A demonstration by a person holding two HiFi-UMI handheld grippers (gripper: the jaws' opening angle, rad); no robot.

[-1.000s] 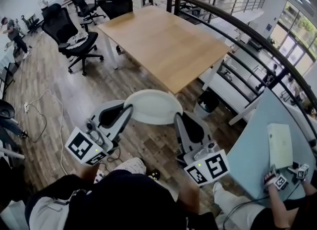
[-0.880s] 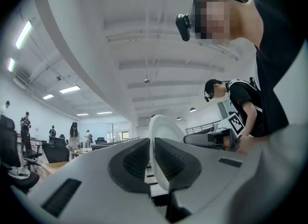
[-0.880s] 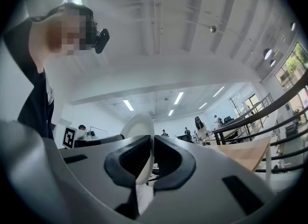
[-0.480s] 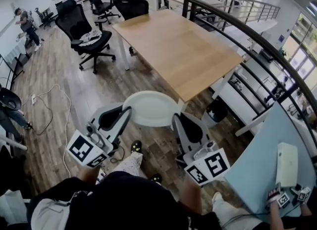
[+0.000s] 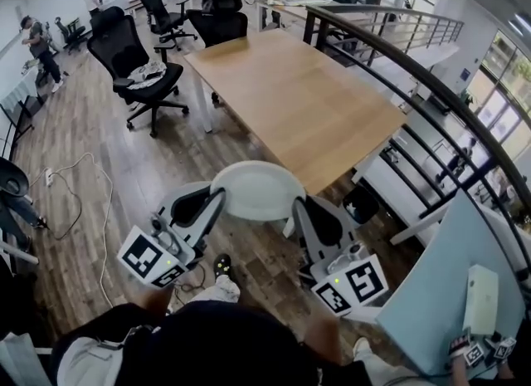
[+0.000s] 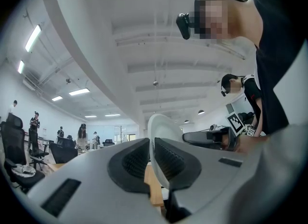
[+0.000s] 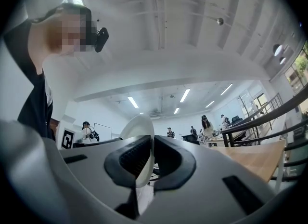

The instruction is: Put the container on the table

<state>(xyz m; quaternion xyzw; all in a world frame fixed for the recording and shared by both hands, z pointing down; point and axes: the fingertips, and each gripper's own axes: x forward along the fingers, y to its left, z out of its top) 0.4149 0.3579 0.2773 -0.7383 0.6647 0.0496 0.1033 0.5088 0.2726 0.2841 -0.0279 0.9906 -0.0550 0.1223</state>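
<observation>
You are in the carrying step; the white round container (image 5: 257,189) hangs between your two grippers above the wooden floor (image 5: 91,168), and its right side sits just beside the near corner of the wooden table (image 5: 307,102), not yet over the top. Your left gripper (image 5: 217,199) is drawn narrow onto the container's left rim; the left gripper view shows the thin white wall pinched between the dark ribbed pads (image 6: 130,163). Your right gripper (image 5: 296,207) is clamped the same way on the opposite rim; in the right gripper view the white edge runs straight up between its jaws. From the head view the container looks roughly level, mouth up, with both grippers reaching in from your side.

The next move, as I judge it, is to take the container forward and to the right, over the table's near edge; lift it enough that its base passes the edge without knocking it. Move both hands together; a thin rim held from two sides may twist or slip if the grippers drift apart or one leads the other. Pick a spot well in from the corner, since the tabletop looks bare; lower until the base rests flat; only then spread both claws and draw them back.
</observation>
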